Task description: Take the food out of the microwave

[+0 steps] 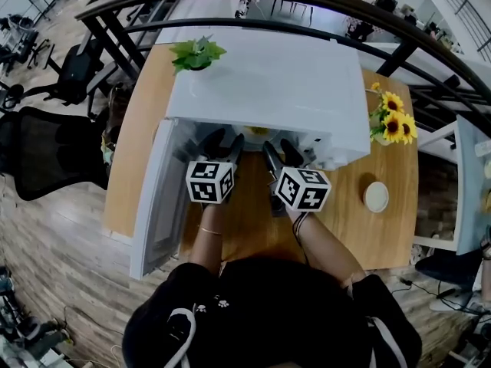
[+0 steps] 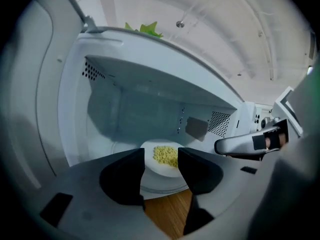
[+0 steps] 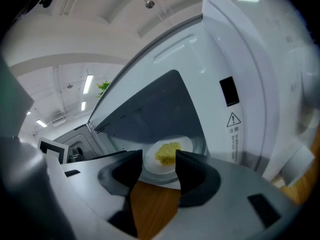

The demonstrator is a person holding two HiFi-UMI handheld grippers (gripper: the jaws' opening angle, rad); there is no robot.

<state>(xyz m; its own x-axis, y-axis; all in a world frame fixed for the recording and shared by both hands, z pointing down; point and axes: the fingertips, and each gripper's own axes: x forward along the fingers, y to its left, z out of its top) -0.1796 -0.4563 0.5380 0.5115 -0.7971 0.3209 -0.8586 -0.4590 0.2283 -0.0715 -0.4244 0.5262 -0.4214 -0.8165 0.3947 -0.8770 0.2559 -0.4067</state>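
Observation:
A white microwave [image 1: 268,90] stands on the wooden table [image 1: 383,236] with its door [image 1: 153,205] swung open to the left. Inside, a white plate [image 2: 162,165] of yellow food [image 2: 166,155] rests on the turntable; the right gripper view shows the same plate [image 3: 167,160] and food [image 3: 167,153]. My left gripper [image 2: 161,164] is just outside the cavity's mouth, jaws open, nothing between them. My right gripper [image 3: 159,165] is beside it, also open and empty. In the head view both grippers, left [image 1: 222,146] and right [image 1: 280,152], point into the cavity's opening.
A potted green plant [image 1: 196,54] sits at the microwave's back left corner, sunflowers [image 1: 393,121] at its right. A small white dish [image 1: 376,196] lies on the table to the right. The open door bounds the left side. Black office chairs [image 1: 46,156] stand left of the table.

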